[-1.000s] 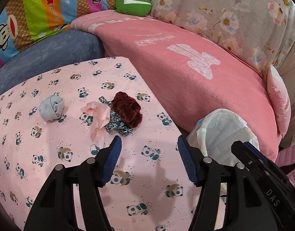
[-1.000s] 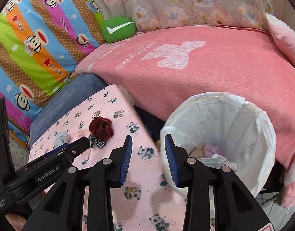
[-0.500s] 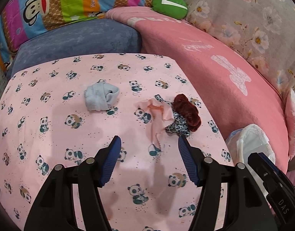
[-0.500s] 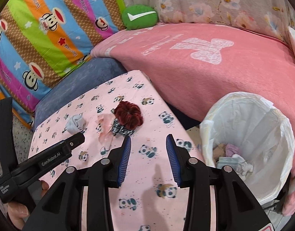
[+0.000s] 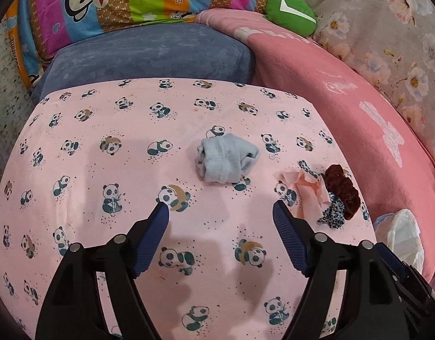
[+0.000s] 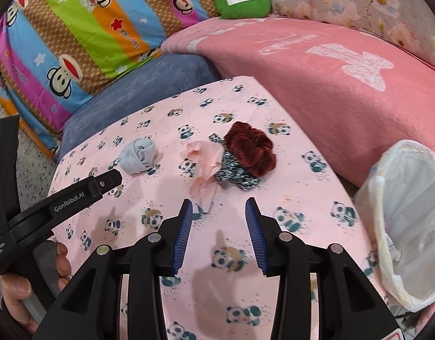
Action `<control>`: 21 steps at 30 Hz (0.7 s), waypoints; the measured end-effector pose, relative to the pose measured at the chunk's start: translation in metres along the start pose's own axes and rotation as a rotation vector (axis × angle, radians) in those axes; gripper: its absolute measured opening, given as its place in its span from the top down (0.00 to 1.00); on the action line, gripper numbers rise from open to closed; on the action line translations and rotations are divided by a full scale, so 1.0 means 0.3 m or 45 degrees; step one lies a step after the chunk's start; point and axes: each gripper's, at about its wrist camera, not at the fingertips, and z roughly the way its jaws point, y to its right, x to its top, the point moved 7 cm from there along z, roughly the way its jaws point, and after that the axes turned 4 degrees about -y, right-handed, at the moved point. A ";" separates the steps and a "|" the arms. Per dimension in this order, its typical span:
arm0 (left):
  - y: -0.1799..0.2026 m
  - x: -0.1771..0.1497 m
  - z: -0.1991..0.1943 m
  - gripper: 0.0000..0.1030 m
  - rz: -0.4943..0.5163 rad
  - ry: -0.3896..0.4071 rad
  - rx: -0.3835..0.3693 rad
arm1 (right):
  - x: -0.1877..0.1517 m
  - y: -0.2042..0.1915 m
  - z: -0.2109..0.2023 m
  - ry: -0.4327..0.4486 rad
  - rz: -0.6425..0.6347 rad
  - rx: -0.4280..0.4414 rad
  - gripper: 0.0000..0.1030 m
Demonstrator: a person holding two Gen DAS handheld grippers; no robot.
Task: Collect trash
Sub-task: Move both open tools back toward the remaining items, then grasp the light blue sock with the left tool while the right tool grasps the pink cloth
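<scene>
Left gripper (image 5: 220, 208) open, empty, above the panda-cloth table (image 5: 109, 226). Right gripper (image 6: 218, 208) open, empty. Beyond: grey sock ball (image 5: 226, 160) mid-table; pink tissue (image 6: 204, 160), leopard scrunchie (image 6: 234, 174), maroon scrunchie (image 6: 250, 148) touching near right edge. Lined bin (image 6: 401, 226) just off right edge.

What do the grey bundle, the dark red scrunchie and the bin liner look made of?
Grey bundle: soft knit fabric, matte, with a stitched hem; probably a rolled sock. Dark red scrunchie: plush, velvet-like cloth in gathered folds. Bin liner: thin, translucent white plastic film, crinkled, slightly glossy.
</scene>
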 end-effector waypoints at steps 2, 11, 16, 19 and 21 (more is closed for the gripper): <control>-0.011 0.019 0.015 0.27 -0.003 -0.003 0.006 | 0.014 -0.016 0.027 -0.007 -0.010 0.002 0.61; -0.017 0.108 0.100 0.26 0.007 -0.016 -0.006 | 0.095 -0.065 0.177 -0.062 -0.025 0.010 0.61; -0.025 0.128 0.164 0.26 0.004 -0.050 -0.006 | 0.122 -0.070 0.247 -0.096 -0.025 0.000 0.61; -0.025 0.122 0.192 0.26 0.000 -0.074 -0.026 | 0.123 -0.069 0.295 -0.128 -0.017 0.003 0.64; -0.020 0.120 0.205 0.27 0.001 -0.085 -0.039 | 0.122 -0.066 0.316 -0.145 -0.019 0.007 0.69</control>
